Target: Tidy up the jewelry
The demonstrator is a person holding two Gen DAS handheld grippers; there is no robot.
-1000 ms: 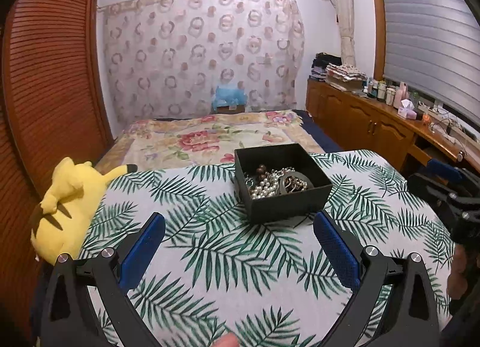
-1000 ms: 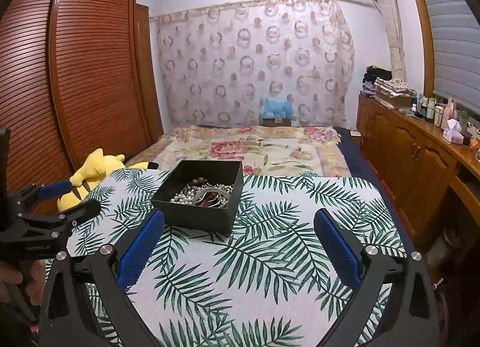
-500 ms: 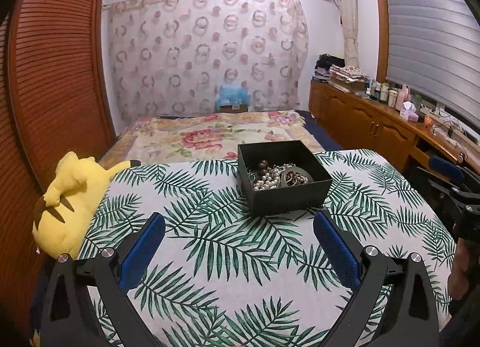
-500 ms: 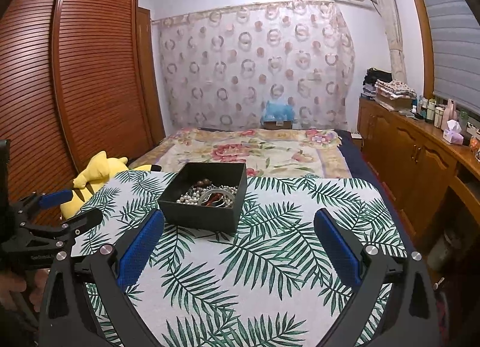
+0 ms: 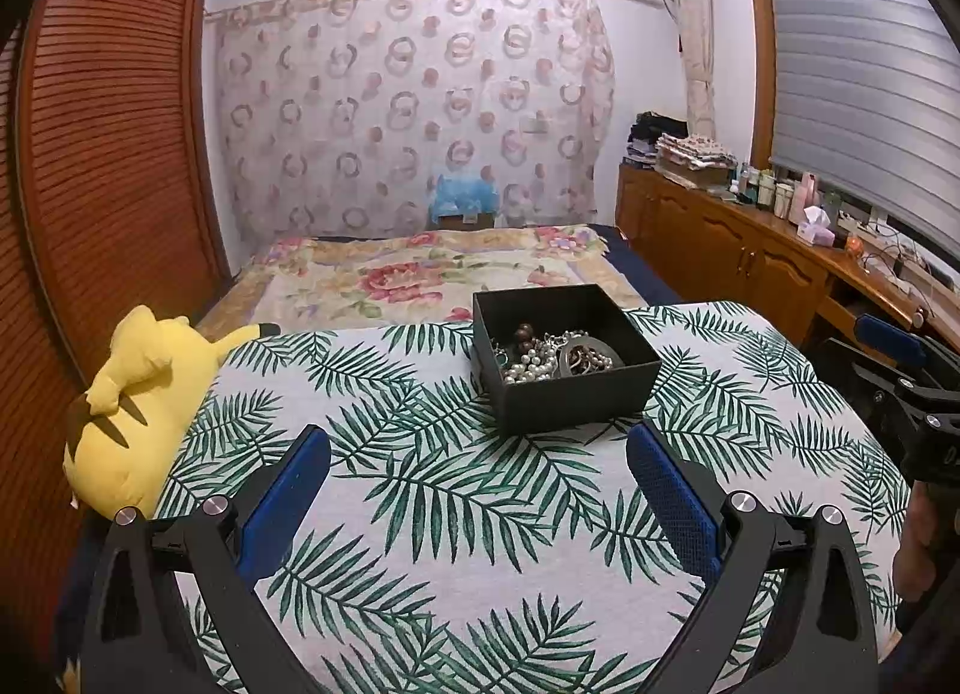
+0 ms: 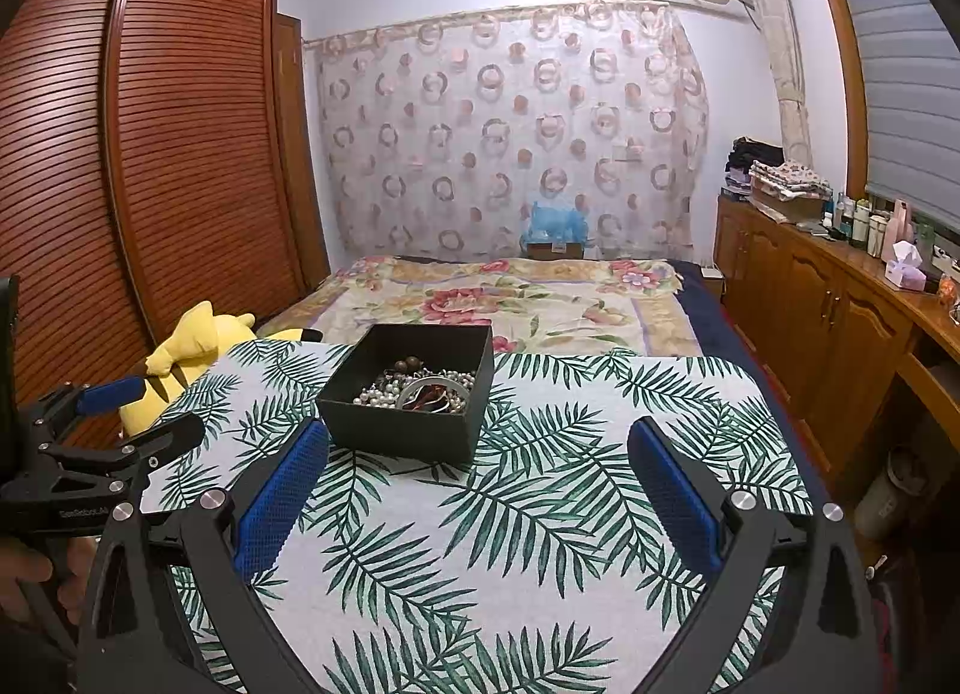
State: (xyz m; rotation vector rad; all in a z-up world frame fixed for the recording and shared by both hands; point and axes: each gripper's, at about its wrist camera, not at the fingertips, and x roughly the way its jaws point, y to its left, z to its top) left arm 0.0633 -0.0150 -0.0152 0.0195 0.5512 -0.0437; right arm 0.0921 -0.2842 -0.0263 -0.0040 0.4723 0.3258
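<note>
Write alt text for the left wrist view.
An open black box of tangled jewelry sits on a palm-leaf cloth, ahead of the open, empty left gripper. A yellow plush lies at the left; the right gripper shows at the right edge.

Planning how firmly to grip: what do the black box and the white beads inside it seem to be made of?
Box: probably matte cardboard; its thin straight walls show no shine. Beads: glossy and round, pearl-like, though whether real pearl, glass or plastic cannot be told.
</note>
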